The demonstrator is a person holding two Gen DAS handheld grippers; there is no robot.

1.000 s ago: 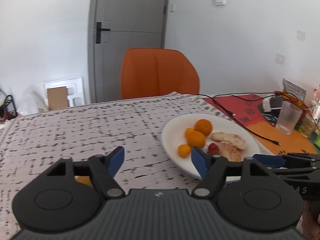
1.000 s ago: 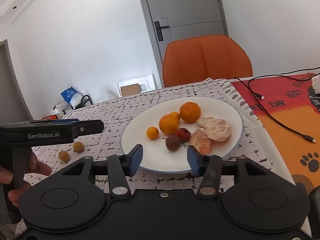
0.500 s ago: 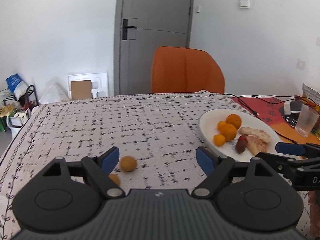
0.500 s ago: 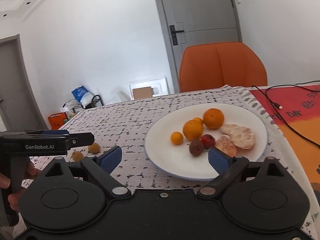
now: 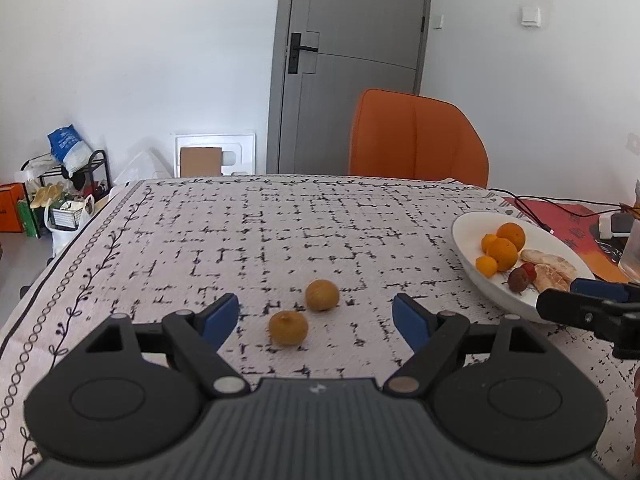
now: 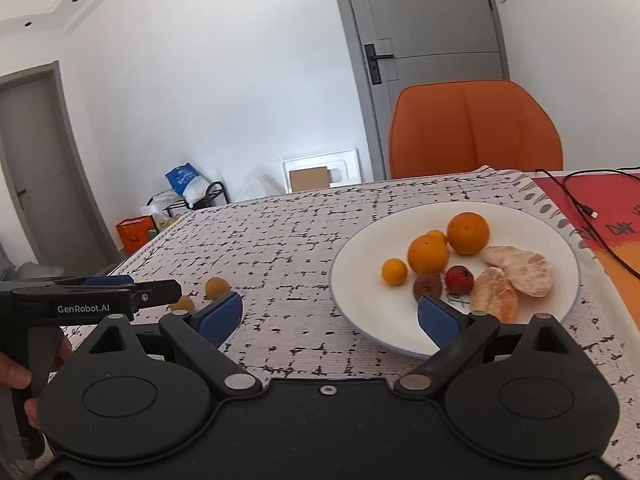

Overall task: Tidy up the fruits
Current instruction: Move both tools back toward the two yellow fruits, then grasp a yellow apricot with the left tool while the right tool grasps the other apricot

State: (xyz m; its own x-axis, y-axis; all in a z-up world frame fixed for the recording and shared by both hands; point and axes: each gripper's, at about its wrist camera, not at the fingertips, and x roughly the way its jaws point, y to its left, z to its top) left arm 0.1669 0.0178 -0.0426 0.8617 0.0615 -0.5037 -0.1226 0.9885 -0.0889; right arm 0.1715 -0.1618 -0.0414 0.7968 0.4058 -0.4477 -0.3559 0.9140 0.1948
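Nearest, the left gripper (image 5: 316, 316) stands wide apart and empty over two small brown fruits (image 5: 288, 328) lying loose on the tablecloth (image 5: 248, 248), seemingly the only ones left to gather. Farther right, the white plate (image 6: 360, 264) already holds oranges (image 6: 467, 233), peeled segments (image 6: 518, 266) and small dark fruits (image 6: 428, 286). The right gripper (image 6: 330, 316), spread apart and empty, sits at the plate's near rim; both grippers' jaws have just been opening, with nothing between them.

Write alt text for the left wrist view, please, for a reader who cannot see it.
The open left gripper points at two small round tan fruits lying apart on a black-patterned white tablecloth. At the right, a white plate holds oranges and peeled segments, with the right gripper's tip before it.
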